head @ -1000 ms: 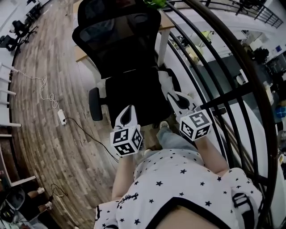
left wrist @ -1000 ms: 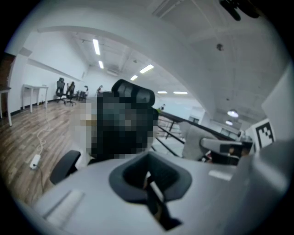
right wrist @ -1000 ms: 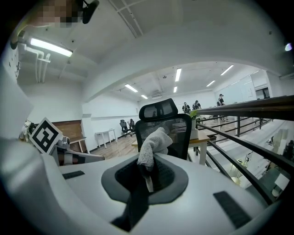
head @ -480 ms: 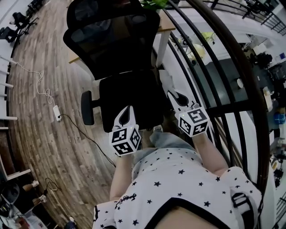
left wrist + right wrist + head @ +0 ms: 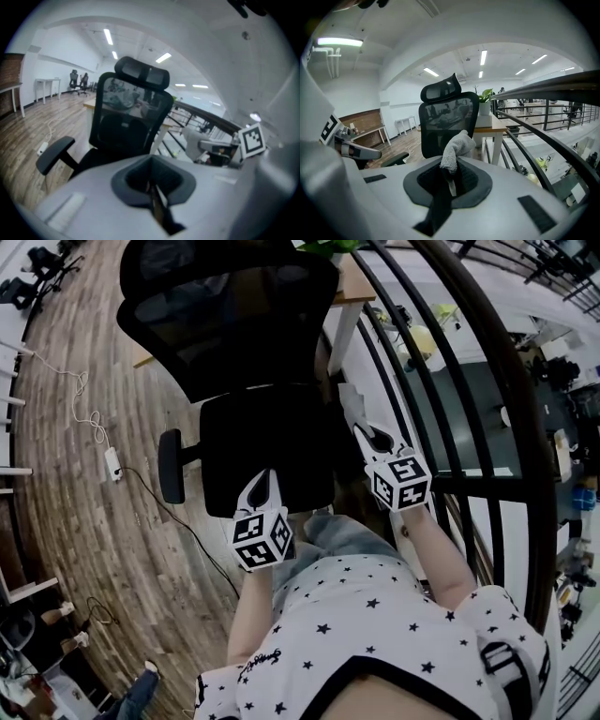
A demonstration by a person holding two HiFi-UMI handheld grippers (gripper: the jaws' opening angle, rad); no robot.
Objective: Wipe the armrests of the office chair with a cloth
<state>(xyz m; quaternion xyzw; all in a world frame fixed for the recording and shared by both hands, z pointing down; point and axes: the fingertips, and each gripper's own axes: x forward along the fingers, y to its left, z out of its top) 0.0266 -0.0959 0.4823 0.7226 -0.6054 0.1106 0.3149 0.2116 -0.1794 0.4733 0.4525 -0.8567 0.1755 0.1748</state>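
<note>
Right tool (image 5: 367,432) pinching grey cloth (image 5: 457,147), held over right edge of office chair (image 5: 246,324), beside railing (image 5: 450,362). Left tool (image 5: 268,479) pressed together, nothing in it, above seat front. Armrest (image 5: 171,465) on person's left untouched

White shirt (image 5: 375,615), black star print, black collar trim; denim trousers (image 5: 339,532).

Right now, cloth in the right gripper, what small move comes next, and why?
Probably ease the right gripper down beside the chair, toward that side's armrest, which it hides here. Its jaws pinch the cloth, which seems to touch nothing yet; the left gripper is shut and empty.
</note>
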